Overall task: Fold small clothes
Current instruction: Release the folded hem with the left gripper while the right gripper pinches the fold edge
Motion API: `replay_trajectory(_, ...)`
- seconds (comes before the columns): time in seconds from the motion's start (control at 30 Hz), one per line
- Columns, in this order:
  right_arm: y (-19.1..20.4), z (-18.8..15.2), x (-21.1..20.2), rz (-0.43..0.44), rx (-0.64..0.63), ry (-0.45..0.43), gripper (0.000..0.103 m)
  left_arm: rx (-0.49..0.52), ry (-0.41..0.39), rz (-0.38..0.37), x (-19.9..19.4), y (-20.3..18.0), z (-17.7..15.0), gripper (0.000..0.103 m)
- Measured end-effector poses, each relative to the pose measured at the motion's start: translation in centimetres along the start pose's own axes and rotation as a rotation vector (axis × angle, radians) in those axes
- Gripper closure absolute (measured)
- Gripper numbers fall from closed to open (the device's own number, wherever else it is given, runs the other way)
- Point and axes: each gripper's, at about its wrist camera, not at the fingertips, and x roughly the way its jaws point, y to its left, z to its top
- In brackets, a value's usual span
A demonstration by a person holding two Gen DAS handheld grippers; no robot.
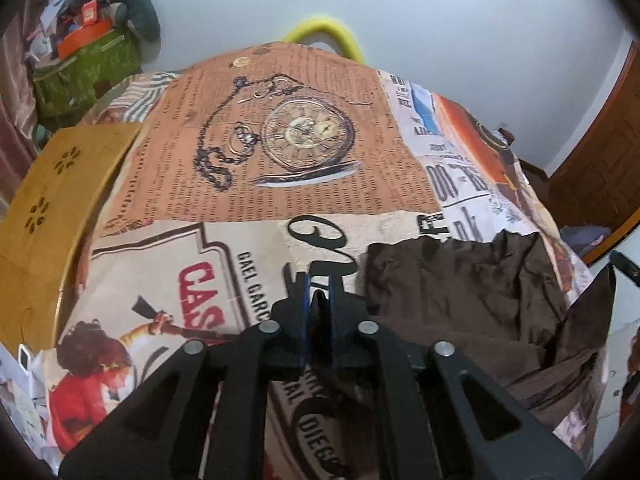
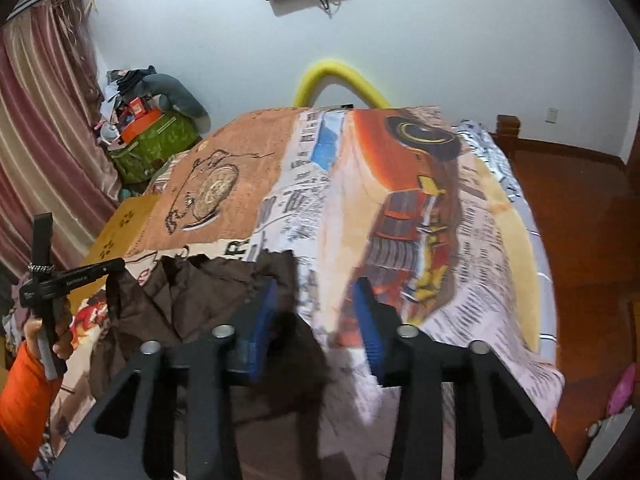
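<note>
A dark brown garment lies crumpled on the bed, near the bed's near edge. It is rumpled and creased all over, with one flap hanging off to the side near the right edge of the left wrist view. In the right wrist view the same brown cloth spreads from the near left part of the bed toward its middle.

The left claw hovers over the bedcover just beside the garment's left edge; its blue-lined jaws stand very narrow, a thin slit apart, with nothing between them. The right claw stands moderately wide. Its left blue pad sits over the garment's right edge and its right pad over the bare cover; the pads do not press on the cloth.

The bedcover is printed like old newspapers and posters. Red letters reading "CAS" and black letters "GAEL GARC" show near the left claw, beside a printed figure in red. Farther up there is a printed pocket watch on a chain, and toward the right side an orange truck.

A yellow wooden board with flower cut-outs stands at the bed's left edge. Beyond the far left corner a green box carries a pile with an orange container and a grey soft toy. A person's hand in an orange sleeve grips the left tool's handle.
</note>
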Motion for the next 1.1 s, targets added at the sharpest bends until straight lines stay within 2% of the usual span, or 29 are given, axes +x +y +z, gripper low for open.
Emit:
replay_trajectory(0.2, -1.0, -0.9, -1.2, 0.012, 0.034, 0.019, 0.057, 0.045, -0.063, 0.057, -3.4, 0.7, -1.1, 0.061)
replay_trajectory(0.3, -0.4, -2.1, -0.7, -0.004, -0.005, 0.058, 0.057, 0.075, -0.072, 0.071, -5.0, 1.1, -2.6, 0.051)
replay_trajectory(0.4, 1.0, -3.5, 0.6, -0.012, -0.085, 0.118, 0.057, 0.118, -0.029, 0.075, -5.1, 0.9, -4.3, 0.05)
replay_trajectory(0.57, 2.9, -4.5, 2.7, 0.003, -0.159, 0.181, 0.057, 0.171, 0.038, 0.026, -4.2, -0.6, -6.9, 0.049)
replay_trajectory(0.67, 3.6, -4.3, 3.9, 0.006, -0.177, 0.198, 0.057, 0.201, 0.059, 0.008, -3.2, -2.0, -7.3, 0.043)
replay_trajectory(0.8, 3.6, -3.3, 5.2, -0.017, -0.17, 0.186, 0.056, 0.25, 0.058, 0.037, -1.9, -3.6, -6.9, 0.043)
replay_trajectory(0.97, 2.4, -1.6, 6.0, -0.03, -0.103, 0.152, 0.056, 0.185, 0.021, 0.057, -0.9, -3.1, -4.1, 0.043)
replay_trajectory(1.1, 2.1, -0.8, 6.0, -0.01, -0.068, 0.12, 0.056, 0.103, -0.033, 0.067, -1.0, -1.3, -2.1, 0.043)
